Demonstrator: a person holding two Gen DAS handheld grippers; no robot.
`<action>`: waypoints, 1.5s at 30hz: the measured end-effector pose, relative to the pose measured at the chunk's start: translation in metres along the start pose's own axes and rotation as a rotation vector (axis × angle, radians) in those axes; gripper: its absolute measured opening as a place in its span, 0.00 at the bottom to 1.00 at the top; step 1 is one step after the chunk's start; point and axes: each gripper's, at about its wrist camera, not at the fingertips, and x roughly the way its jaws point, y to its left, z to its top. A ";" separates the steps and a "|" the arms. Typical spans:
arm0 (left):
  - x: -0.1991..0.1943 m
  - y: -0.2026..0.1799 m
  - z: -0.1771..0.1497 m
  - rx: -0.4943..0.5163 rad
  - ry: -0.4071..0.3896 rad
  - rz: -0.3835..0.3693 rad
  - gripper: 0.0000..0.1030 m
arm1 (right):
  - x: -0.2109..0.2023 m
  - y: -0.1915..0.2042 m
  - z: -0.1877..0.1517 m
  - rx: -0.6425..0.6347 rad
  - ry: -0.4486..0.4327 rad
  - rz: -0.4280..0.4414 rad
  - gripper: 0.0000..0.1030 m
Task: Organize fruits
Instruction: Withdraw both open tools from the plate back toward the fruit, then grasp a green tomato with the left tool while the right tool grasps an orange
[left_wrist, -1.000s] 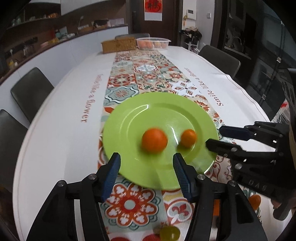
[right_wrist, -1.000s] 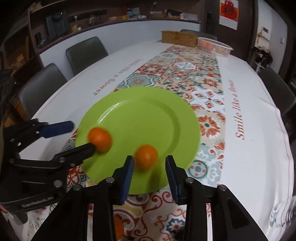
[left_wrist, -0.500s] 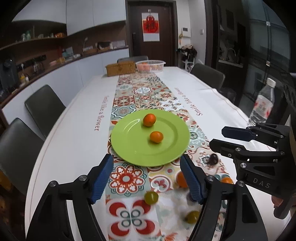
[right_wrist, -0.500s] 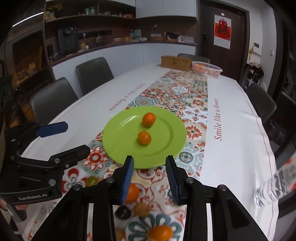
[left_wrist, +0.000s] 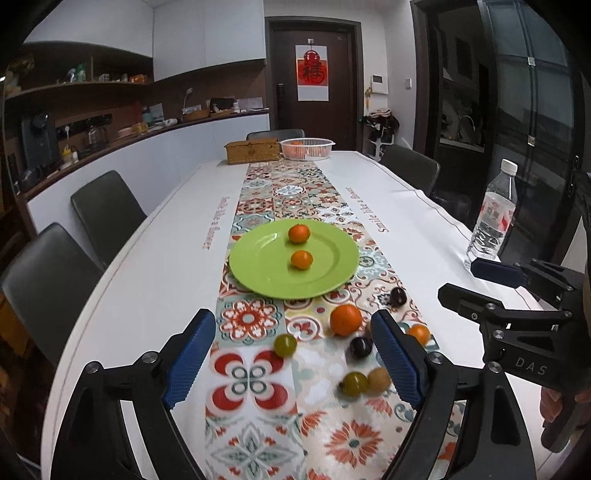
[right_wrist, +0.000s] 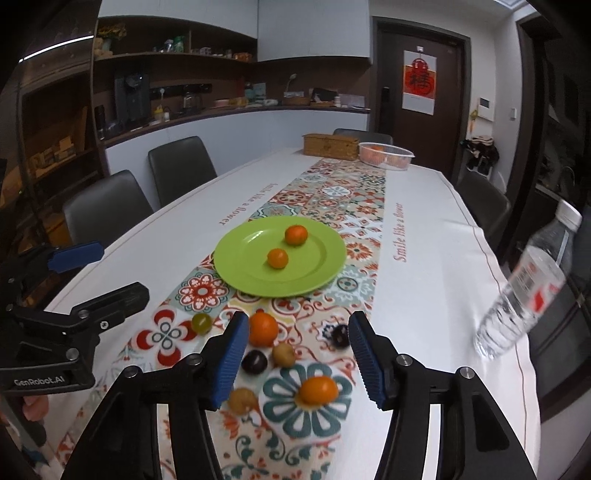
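Two oranges rest on the green plate beyond the tools — loose fruits lie scattered just ahead of them.

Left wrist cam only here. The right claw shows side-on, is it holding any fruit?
Observer: No. The right claw is open. Its jaws have just been opening, and the pads are bare, nothing gripped.
Operator: What's straight ahead of it?
Observer: A small orange fruit lies loose on a teal flower print, in line with the gap between its fingers.
Operator: Anything near its left finger?
Observer: A bigger orange shows just beside the left fingertip, with a dark fruit nearer the camera. I can't tell if anything touches.
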 end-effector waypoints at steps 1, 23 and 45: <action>-0.002 -0.001 -0.004 -0.003 0.003 -0.005 0.84 | -0.002 -0.001 -0.004 0.008 0.001 -0.004 0.55; 0.013 -0.026 -0.057 0.147 0.011 -0.119 0.78 | 0.003 -0.009 -0.059 0.032 0.102 -0.036 0.55; 0.082 -0.033 -0.073 0.292 0.156 -0.261 0.53 | 0.058 -0.012 -0.068 0.043 0.217 -0.038 0.55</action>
